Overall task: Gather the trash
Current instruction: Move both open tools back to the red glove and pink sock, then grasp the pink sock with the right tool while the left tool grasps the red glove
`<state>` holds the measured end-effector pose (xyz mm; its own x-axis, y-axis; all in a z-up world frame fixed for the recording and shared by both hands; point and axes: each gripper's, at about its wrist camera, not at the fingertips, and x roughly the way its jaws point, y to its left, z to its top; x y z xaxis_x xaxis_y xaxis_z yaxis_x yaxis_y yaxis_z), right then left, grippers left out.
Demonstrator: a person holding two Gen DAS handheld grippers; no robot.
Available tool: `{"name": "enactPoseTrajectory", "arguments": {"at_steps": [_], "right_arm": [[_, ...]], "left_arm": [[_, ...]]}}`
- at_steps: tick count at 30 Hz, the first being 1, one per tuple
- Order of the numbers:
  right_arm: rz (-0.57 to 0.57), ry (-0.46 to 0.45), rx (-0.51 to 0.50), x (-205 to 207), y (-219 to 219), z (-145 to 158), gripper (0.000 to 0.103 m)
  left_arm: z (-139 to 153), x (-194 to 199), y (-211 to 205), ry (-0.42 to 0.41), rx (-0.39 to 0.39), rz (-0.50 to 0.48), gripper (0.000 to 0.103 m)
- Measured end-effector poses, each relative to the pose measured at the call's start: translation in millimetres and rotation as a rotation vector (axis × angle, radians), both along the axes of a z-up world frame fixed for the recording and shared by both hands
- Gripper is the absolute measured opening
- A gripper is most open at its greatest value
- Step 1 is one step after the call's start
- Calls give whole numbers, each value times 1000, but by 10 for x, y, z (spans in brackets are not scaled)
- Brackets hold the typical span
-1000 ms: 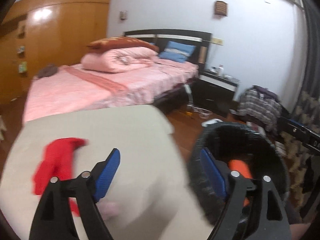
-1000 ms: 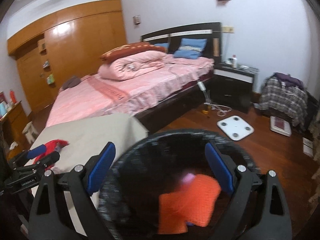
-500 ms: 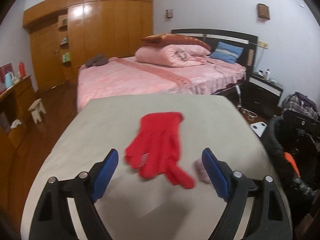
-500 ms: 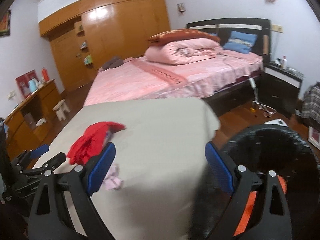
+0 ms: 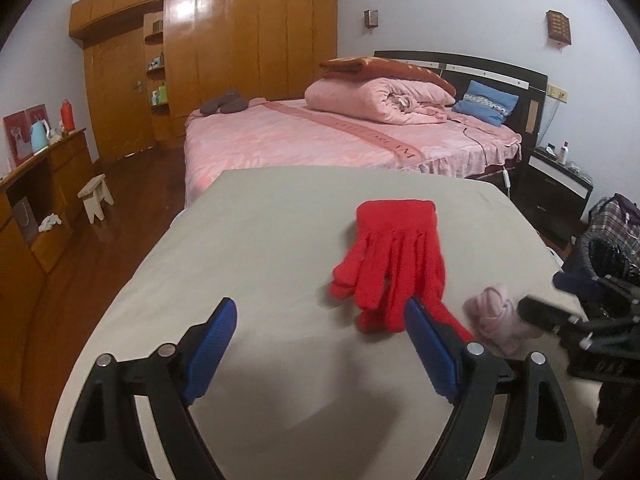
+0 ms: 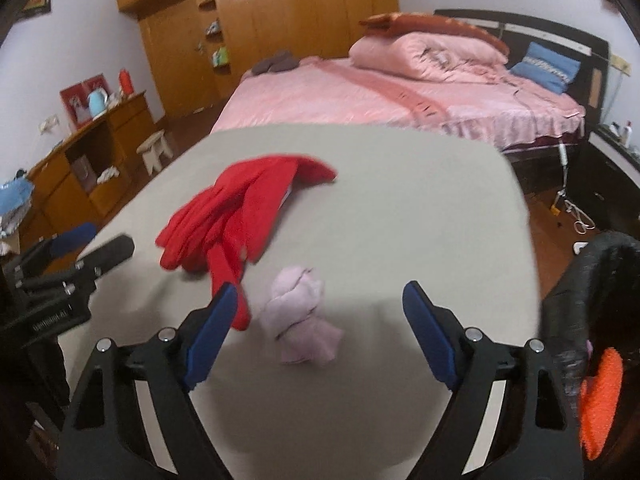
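Observation:
A pair of red gloves (image 5: 394, 256) lies on the beige table (image 5: 260, 240), also in the right wrist view (image 6: 240, 204). A small pink cloth wad (image 5: 498, 316) lies just right of them, centred in the right wrist view (image 6: 302, 316). My left gripper (image 5: 320, 344) is open and empty, its right finger next to the gloves. My right gripper (image 6: 320, 328) is open and empty, the pink wad between its fingers ahead. A black trash bin (image 6: 592, 280) holding an orange cloth (image 6: 600, 396) stands at the table's right edge.
A pink bed (image 5: 340, 136) stands beyond the table. A wooden wardrobe (image 5: 224, 52) lines the back wall, a low cabinet (image 5: 36, 200) and a stool (image 5: 96, 196) stand at the left. A nightstand (image 5: 556, 184) is at the right.
Both grippers swung left from the bin to face the table. The gloves and pink wad now sit closer to both grippers; both stay open.

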<state>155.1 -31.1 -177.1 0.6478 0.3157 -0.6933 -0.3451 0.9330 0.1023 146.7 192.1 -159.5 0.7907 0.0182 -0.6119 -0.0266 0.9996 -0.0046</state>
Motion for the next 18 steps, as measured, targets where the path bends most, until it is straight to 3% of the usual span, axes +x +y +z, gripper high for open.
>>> {"name": "enactPoseTrajectory", "arguments": {"at_steps": [4, 8, 12, 18], "right_arm": [[34, 35, -15, 19, 137, -125, 70], [79, 98, -17, 50, 203, -231, 47], [77, 110, 0, 60, 179, -251, 31], [48, 67, 16, 85, 35, -111, 25]], "left_arm": [[-19, 20, 49, 0, -1, 3, 84], [-13, 54, 54, -4, -11, -3, 84], [-2, 91, -1, -12, -24, -25, 84], [42, 232, -221, -30, -36, -92, 79]]}}
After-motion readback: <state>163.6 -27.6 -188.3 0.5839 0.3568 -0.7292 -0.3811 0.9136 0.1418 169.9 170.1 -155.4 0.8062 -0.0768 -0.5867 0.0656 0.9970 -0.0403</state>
